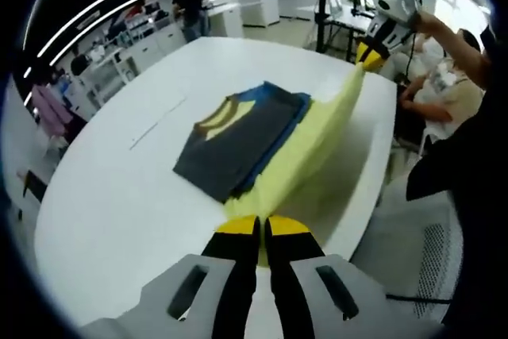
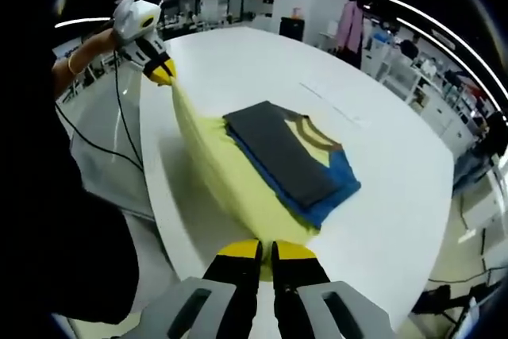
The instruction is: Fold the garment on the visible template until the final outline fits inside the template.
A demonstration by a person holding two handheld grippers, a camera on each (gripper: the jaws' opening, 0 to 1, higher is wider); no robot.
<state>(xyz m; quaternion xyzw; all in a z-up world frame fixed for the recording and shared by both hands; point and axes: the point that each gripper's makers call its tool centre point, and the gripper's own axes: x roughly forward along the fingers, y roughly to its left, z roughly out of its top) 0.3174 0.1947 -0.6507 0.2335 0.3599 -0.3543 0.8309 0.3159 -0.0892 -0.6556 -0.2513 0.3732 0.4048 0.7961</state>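
Left gripper view, bottom centre: the left tongs [image 1: 262,232], grey bodies with yellow-and-black tips, are clamped together on one end of a pale yellow garment [image 1: 309,156]. The cloth is soft and matte. It rises from the tips as a stretched band toward the upper right of the frame, where the right tongs [image 1: 367,55] pinch its other end, held up by a person's hand [image 1: 425,23].

Left of the band, at frame centre, lies a folded stack: a dark grey shirt [image 1: 230,144] with a yellow neckband on top of a blue garment [image 1: 282,121], whose edge shows along the right side. The stack is roughly rectangular and flat. It rests on a smooth white surface [image 1: 119,212] with a rounded edge.

Right gripper view, bottom centre: the right tongs [image 2: 266,256] grip the yellow garment [image 2: 230,172] shut. The band runs to the upper left of the frame, to the left tongs [image 2: 163,73]. The grey shirt [image 2: 286,152] and blue garment [image 2: 337,184] lie right of it on the surface [image 2: 381,101].
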